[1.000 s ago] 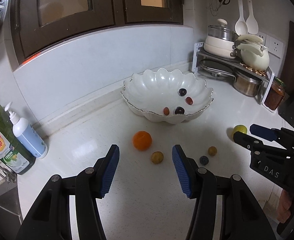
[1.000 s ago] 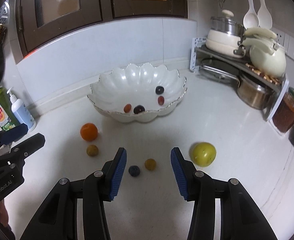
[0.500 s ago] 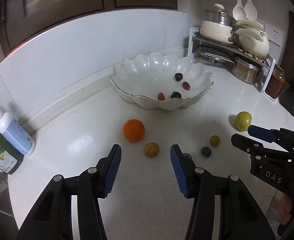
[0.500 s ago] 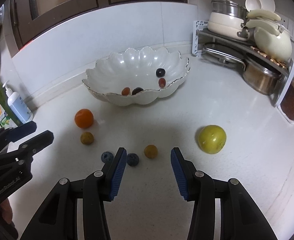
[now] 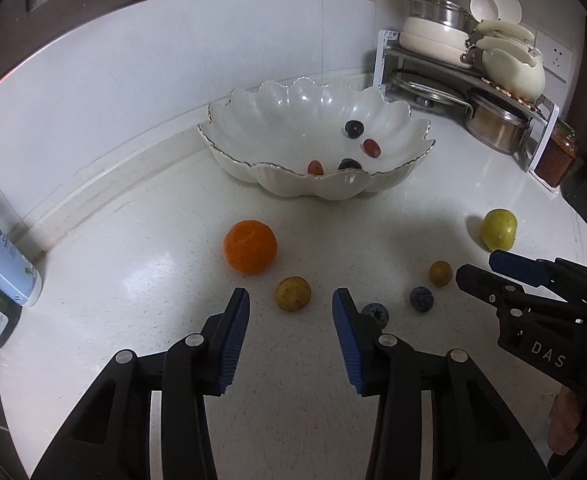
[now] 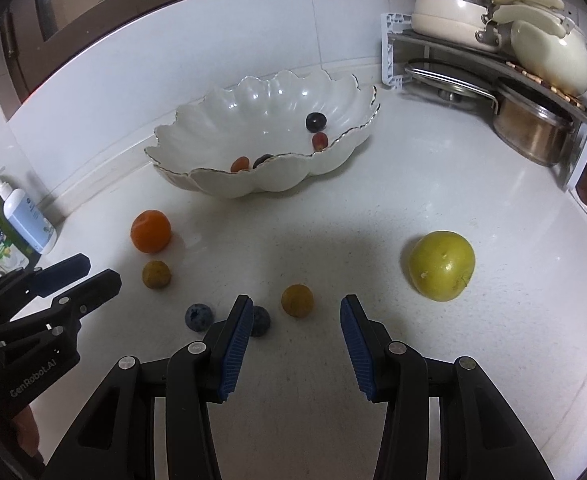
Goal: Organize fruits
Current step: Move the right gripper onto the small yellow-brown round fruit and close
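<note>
Left wrist: left gripper (image 5: pixel 291 300) closing, apparently empty, near brownish-yellow fruit (image 5: pixel 292 293).

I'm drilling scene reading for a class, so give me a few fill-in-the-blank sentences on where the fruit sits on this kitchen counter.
1. The scalloped white bowl already holds ___ small fruits.
2. The biggest fruit left on the counter at the right is the ___ one.
3. Beside the orange and two brownish fruits, ___ blueberries lie on the counter.
4. Neither pair of tongs holds ___.

Missing words: four; yellow-green; two; anything
</note>
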The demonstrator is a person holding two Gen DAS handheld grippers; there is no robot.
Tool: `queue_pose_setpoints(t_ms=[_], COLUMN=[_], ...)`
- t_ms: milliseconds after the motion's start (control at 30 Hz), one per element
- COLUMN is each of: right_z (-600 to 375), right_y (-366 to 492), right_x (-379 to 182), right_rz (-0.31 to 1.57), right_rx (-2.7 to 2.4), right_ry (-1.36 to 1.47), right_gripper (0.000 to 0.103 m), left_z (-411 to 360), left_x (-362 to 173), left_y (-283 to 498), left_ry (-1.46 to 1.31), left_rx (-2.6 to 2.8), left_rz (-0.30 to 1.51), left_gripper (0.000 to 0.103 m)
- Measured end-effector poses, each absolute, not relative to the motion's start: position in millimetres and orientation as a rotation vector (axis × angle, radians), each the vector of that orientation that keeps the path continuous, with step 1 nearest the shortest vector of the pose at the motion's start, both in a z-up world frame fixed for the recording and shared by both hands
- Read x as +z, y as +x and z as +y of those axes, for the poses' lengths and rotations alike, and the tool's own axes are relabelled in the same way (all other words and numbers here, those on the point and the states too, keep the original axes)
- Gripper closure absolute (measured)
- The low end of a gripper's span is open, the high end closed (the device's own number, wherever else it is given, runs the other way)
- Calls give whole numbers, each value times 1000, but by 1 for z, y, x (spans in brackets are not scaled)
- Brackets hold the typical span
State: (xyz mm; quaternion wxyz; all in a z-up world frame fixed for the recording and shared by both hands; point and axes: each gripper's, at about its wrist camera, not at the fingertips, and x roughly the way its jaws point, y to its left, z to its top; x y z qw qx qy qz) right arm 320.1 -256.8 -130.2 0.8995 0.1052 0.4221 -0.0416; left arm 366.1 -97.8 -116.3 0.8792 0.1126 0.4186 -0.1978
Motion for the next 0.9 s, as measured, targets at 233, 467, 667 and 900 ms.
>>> queue_pose_setpoints(t_ms=[233,467,667,900], right_z=[-258,-259,-261,-259], right_y=[332,338,345,349], right_x=[-138,-146,-150,-156], right_rz=[881,895,906,927], right_rx=[-84,-85,-89,-83], right_ry=[236,251,257,256], right_gripper=[57,59,60,66], left_z=[-101,-105,-108,-111], left_x=[-128,-142,-148,-157], left_y=[378,386,391,398], left_ry=[227,231,230,237], left_rx=[-422,-430,-430,-434], left_rz=[897,931,946,973], left_gripper=[60,60,60,60])
